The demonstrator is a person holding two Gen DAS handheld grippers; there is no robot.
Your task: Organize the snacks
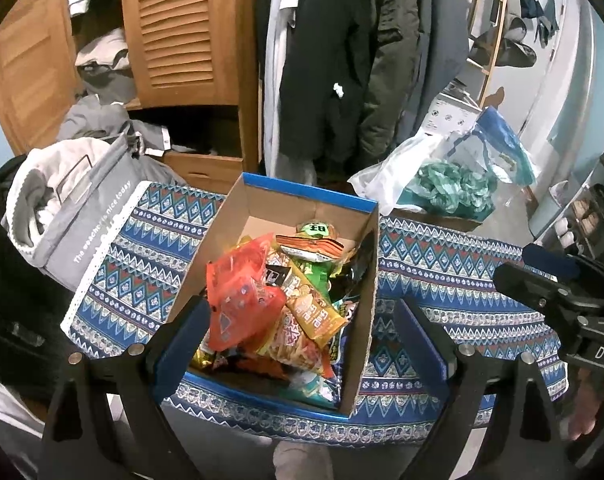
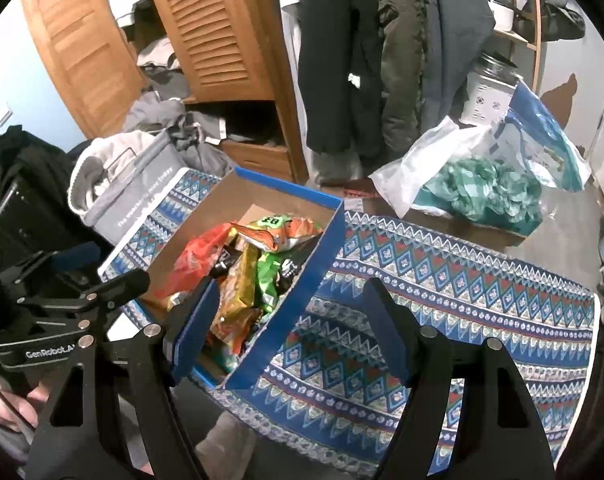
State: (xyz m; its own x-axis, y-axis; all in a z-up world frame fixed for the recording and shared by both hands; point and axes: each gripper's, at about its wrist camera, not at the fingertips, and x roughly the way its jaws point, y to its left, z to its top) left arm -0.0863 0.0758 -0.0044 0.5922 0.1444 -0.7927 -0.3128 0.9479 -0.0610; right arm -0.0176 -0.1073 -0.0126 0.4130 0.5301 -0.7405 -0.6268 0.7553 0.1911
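A blue-edged cardboard box (image 1: 238, 224) (image 2: 326, 256) sits on a patterned blue cloth (image 1: 442, 264) (image 2: 462, 280). It is piled with snack packets: a red-orange bag (image 1: 238, 300) (image 2: 194, 256), a yellow packet (image 1: 316, 314) (image 2: 248, 276), a green packet (image 1: 316, 270) (image 2: 272, 272). My left gripper (image 1: 300, 334) hangs open above the box's near end, nothing between its fingers. My right gripper (image 2: 288, 316) is open too, straddling the box's right wall, its left finger (image 2: 196, 320) over the snacks. Neither touches a packet.
A grey fabric bin (image 1: 90, 216) (image 2: 142, 184) with clothes stands left of the box. A plastic bag of teal stuff (image 1: 450, 188) (image 2: 486, 192) lies at the far right. Wooden louvred wardrobe doors (image 1: 182, 28) and hanging coats (image 1: 342, 60) are behind.
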